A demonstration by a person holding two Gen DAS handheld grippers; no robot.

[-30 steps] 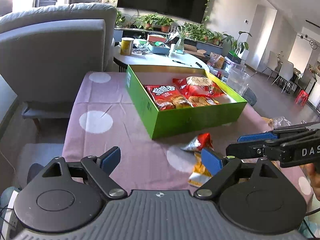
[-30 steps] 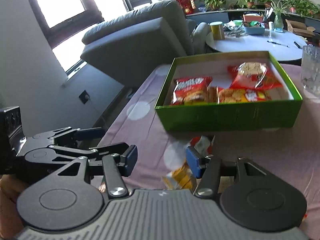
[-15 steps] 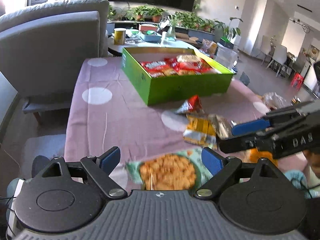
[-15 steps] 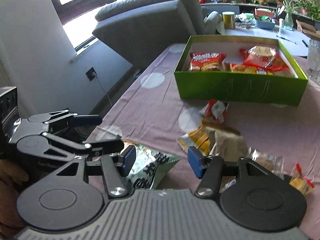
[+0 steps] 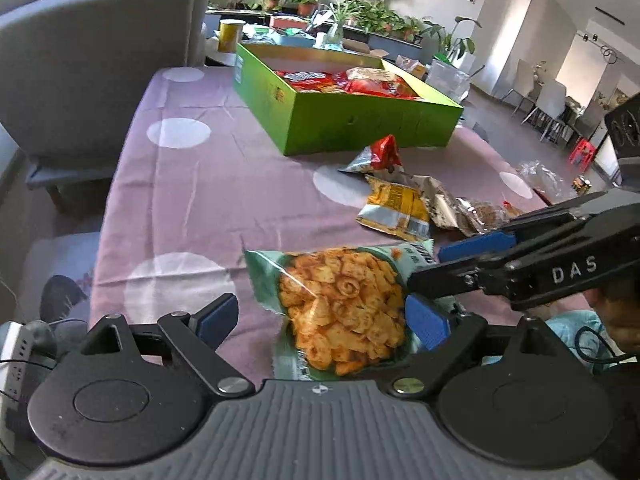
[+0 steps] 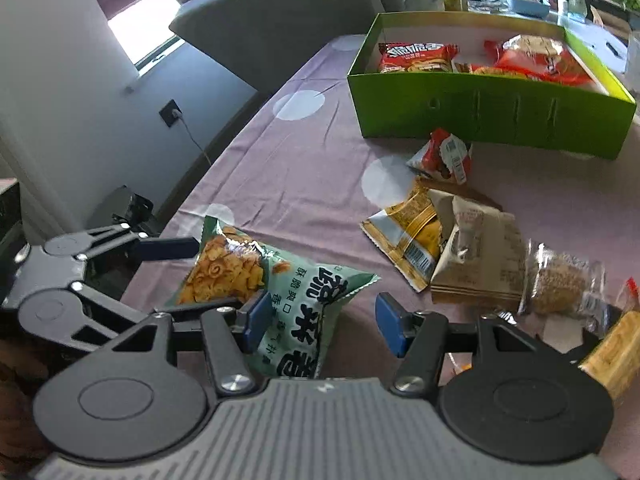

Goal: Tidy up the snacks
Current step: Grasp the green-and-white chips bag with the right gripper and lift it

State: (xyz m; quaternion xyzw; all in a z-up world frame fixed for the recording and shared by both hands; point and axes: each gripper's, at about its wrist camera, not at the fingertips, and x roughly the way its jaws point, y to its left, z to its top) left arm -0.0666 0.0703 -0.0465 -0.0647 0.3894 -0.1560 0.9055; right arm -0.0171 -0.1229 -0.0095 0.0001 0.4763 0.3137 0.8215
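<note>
Indoors, mauve white-dotted tablecloth [image 5: 208, 184], green cardboard box [image 5: 360, 120] at one o'clock, grey sofa [image 5: 92, 52] at eleven, left gripper [image 5: 320, 320] spread wide, right gripper [image 6: 320, 322] half-open, each around the green crisp bag [image 6: 296, 304], unpinched.

- The left wrist view sits just behind its own jaws, close above the near edge of the surface [image 5: 192, 184], tilted down and facing its far end.
- The right wrist view looks the same way from a spot further right, equally near, angled down.
- Both share the green snack bag [image 5: 340, 304] [image 6: 272, 292] in the foreground, the loose packets [image 5: 400, 208] [image 6: 416, 232] mid-surface, and the green box [image 5: 360, 120] [image 6: 492, 112] beyond.
- Each view catches the other gripper at its edge: the right gripper [image 5: 452, 268], the left gripper [image 6: 188, 276].
</note>
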